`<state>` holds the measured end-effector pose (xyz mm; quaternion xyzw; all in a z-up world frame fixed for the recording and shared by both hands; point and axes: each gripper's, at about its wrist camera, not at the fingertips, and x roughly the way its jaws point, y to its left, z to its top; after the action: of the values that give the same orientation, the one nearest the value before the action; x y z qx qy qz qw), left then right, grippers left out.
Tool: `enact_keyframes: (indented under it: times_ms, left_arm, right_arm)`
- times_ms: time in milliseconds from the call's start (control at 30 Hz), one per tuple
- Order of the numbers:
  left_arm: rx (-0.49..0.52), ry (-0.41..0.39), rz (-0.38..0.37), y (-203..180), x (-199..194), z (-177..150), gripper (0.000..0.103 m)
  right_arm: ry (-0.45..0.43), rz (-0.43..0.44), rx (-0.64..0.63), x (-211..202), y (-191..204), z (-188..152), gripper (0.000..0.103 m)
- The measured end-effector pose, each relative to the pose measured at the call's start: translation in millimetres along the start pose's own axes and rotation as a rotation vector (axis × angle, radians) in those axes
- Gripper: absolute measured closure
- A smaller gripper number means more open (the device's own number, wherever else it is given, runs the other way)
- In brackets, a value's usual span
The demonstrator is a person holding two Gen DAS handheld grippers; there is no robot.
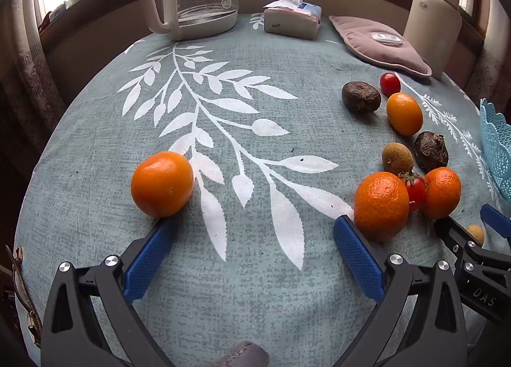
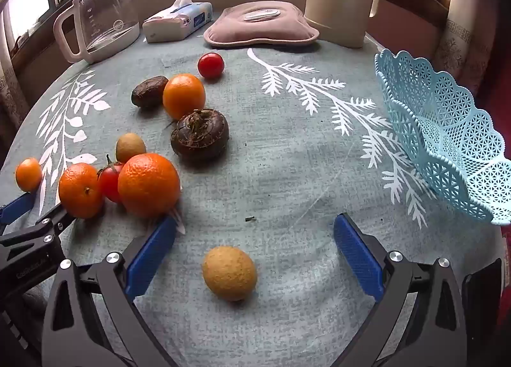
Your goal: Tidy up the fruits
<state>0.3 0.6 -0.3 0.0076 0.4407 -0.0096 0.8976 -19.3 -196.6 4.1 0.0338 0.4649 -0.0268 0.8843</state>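
The right gripper [image 2: 254,239] is spread wide and empty, with the longan [image 2: 229,273] on the worktop between its fingers, the basket [image 2: 447,143] off to its right. The left gripper [image 1: 254,239] gapes empty too, farther off.

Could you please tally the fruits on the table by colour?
Orange: 4
Red: 2
Dark brown: 2
Tan: 2
Total: 10
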Motion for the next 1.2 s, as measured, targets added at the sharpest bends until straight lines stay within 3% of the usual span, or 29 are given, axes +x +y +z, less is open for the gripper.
enact_keyframes:
  times_ms: [100,1200]
  left_arm:
    - [0.022,-0.010,0.027,-1.3,-0.3,-0.2,0.005]
    - [0.016,-0.009,0.023,-1.0,-0.2,-0.1,0.005]
  right_arm:
    - [-0.019,0.008,0.006,0.0,-0.2,-0.7,0.002]
    - [-0.025,0.007,0.005,0.8,0.5,-1.2,0.002]
